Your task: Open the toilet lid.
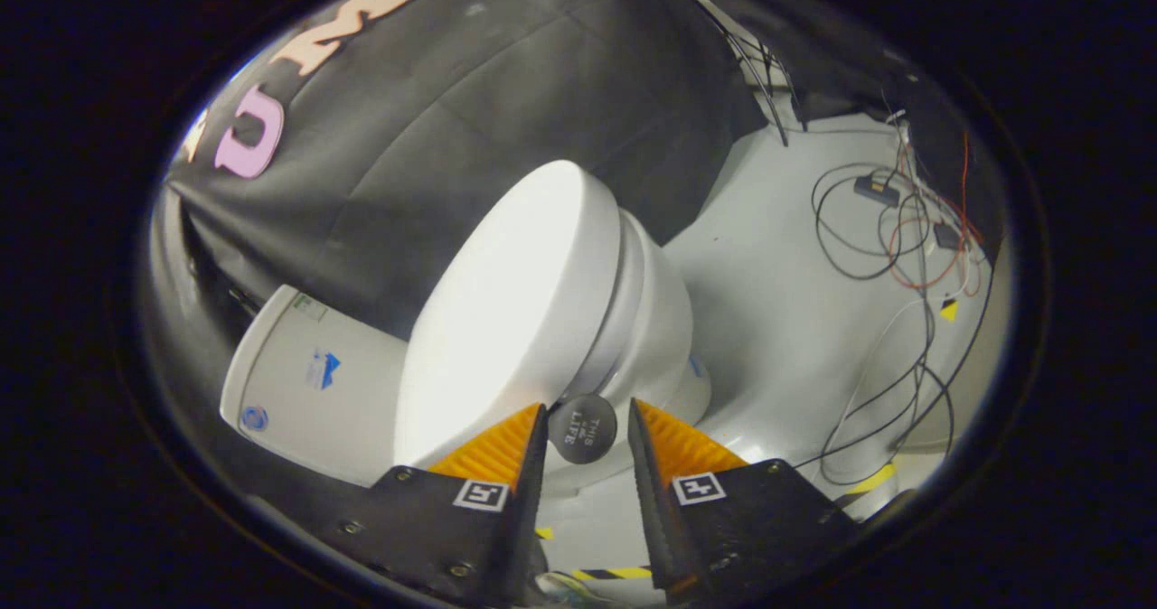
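We hold the hand-held gripper (586, 430) with fingers parted around the round dark knob (583, 428) on the glossy white toilet lid (506, 311), not yet pinching. Lid's down. Let's close squarely on it, then lift smoothly towards the white tank (307, 383).

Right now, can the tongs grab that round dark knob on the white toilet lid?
Probably yes. The open tongs already straddle the round dark knob on the white toilet lid, and nothing blocks it.
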{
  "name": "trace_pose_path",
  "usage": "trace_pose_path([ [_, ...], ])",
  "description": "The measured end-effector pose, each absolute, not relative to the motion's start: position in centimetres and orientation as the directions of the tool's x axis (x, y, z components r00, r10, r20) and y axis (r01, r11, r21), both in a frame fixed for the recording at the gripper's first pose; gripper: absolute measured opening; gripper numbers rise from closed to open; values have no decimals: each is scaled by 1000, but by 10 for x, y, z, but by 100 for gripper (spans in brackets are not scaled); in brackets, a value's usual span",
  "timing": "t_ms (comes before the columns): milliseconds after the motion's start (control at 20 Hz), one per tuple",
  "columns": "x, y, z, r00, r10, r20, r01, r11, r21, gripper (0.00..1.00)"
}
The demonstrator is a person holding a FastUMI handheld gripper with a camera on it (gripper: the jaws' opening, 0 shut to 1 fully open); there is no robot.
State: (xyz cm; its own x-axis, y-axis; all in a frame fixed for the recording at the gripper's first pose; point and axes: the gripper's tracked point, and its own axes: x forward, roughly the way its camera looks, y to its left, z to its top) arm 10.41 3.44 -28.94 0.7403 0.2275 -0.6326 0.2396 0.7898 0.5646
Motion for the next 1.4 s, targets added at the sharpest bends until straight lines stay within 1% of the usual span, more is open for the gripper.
trace_pose_path([
  [50,105,40,-291,734,255,-629,239,770,591,56],
  [100,105,37,-294,731,248,-635,246,772,586,51],
  [150,107,27,-293,752,224,-620,267,757,597,51],
  [200,107,28,-292,753,212,-623,299,733,611,16],
  [300,111,32,-289,774,210,-597,273,740,614,14],
  [350,94,31,-280,775,194,-601,281,746,604,12],
  [400,106,31,-286,775,207,-597,263,754,602,4],
  [700,106,33,-276,782,201,-589,250,765,593,4],
  [950,107,39,-255,797,202,-569,223,777,589,4],
  [1400,107,60,-201,842,226,-490,112,816,567,3],
])
